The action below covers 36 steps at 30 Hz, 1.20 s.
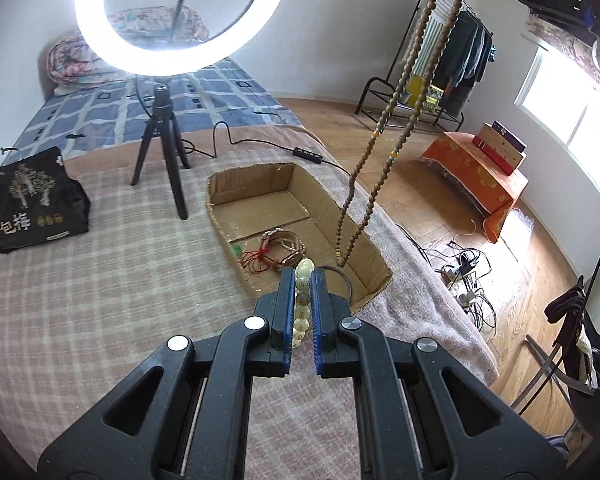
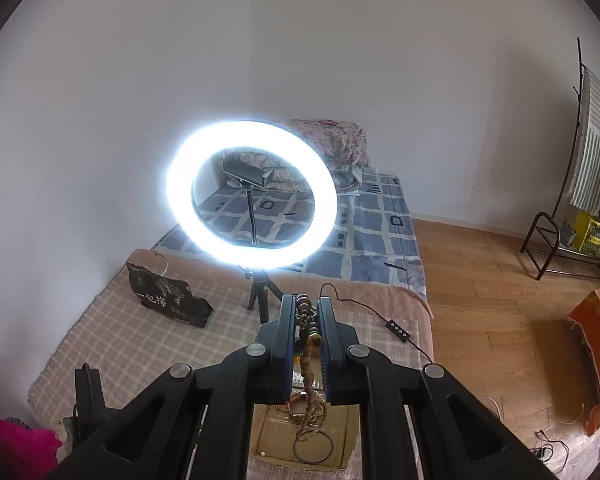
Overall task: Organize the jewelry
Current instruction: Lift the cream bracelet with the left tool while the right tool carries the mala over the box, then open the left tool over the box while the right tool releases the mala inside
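Far left on the checked blanket (image 1: 100, 280), a black bag (image 1: 32, 204) standing upright; next to it the tripod (image 1: 162, 152) of a lit ring light (image 1: 180, 20), well apart from the cardboard box (image 1: 292, 224). In the box, open-topped and lying on the blanket: a tangle of red cord and small bracelets (image 1: 276, 252) near the front wall, plus a thin dark ring (image 1: 340, 280) at the front right corner. Left gripper (image 1: 303, 280) angled downward over the near edge of the box, jaws clamped on a bracelet of pale cream beads (image 1: 303, 300), the beads running in a line between the blue pads, topmost bead poking past the tips. Further right, a long string of brown beads (image 1: 400, 100) hanging from the top edge of the left view down into the box, lowest loop just inside the right wall. Right gripper (image 2: 306, 312) held higher, tilted down toward the blanket, closed on the upper end of that brown string, larger dark beads bunched between the pads, rest dangling below into the box.
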### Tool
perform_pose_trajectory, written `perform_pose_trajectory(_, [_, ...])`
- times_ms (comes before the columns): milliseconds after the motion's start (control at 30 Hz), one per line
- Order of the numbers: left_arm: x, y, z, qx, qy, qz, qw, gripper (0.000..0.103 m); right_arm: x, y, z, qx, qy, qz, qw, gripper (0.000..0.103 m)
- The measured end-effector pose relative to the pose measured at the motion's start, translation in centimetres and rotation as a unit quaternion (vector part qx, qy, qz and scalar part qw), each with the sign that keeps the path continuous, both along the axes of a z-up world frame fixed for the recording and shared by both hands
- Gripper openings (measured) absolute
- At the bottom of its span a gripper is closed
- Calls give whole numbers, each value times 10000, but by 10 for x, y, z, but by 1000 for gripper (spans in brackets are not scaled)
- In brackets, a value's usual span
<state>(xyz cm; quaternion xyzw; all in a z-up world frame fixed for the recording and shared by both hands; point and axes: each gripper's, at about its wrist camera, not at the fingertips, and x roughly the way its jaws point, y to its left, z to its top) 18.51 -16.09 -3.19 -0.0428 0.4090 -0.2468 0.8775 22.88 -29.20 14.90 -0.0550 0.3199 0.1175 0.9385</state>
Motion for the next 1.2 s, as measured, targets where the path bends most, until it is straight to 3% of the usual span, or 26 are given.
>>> perform_pose_trajectory(600, [40,-37,-59,228,437,-183,9986,5,39,-33,-99,202,757,-82,9969,8])
perform_pose_trajectory(933, [46,-45,-71,234,576,-335,9975,6,46,-31,-137,307,1077,9,9937,13])
perform_pose_trajectory(967, [47,-45,-73,246,590,-344,9974,9,46,-31,-139,302,1075,-11,9937,18])
perform_pose_trajectory(1033, [46,-44,-73,257,556,-361,9975,32,47,-32,-142,325,1067,-74,9937,38])
perform_pose_trajectory(1100, [43,-42,-72,276,464,-345,9979,39,46,-32,-144,340,1078,-138,9935,74])
perform_pose_trajectory(1200, [41,-37,-71,315,462,-332,9979,39,42,-30,-145,300,1021,-176,9942,82])
